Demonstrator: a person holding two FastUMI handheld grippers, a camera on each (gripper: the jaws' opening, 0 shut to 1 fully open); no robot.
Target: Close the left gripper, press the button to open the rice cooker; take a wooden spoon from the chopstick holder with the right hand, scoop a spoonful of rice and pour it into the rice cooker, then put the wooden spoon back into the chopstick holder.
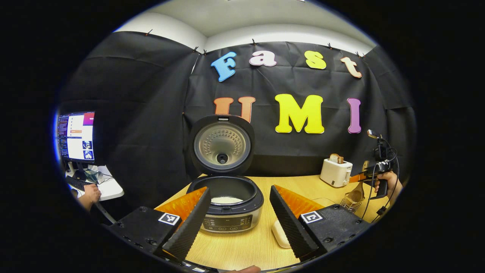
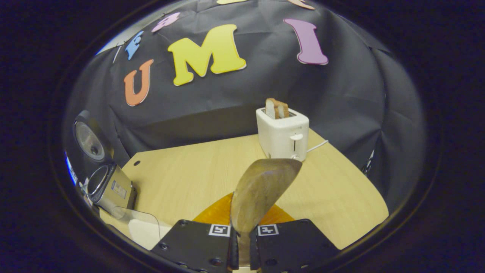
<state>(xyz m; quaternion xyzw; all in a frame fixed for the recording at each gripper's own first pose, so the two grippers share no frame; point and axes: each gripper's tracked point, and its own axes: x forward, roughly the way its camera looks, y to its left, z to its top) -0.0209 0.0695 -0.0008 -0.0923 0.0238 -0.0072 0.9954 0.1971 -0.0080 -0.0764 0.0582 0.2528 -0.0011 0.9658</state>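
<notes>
The rice cooker (image 1: 231,218) stands open with its lid (image 1: 222,146) upright and white rice (image 1: 226,200) in the pot. My left gripper (image 1: 238,235) is open just in front of it, holding nothing. At the far right a hand holds my right gripper (image 1: 373,178) beside the wire chopstick holder (image 1: 350,205), with the wooden spoon (image 1: 356,193) just above the holder. In the right gripper view my right gripper (image 2: 243,246) is shut on the wooden spoon (image 2: 261,189), whose bowl points forward. The rice cooker (image 2: 110,187) sits far left there.
A white toaster (image 1: 336,171) (image 2: 283,136) with bread stands at the back right of the wooden table (image 1: 257,246). A clear container of rice (image 2: 142,227) sits right of the cooker, partly hidden behind my left gripper's finger (image 1: 290,222). A monitor (image 1: 75,136) and a person's hand (image 1: 89,195) are off left.
</notes>
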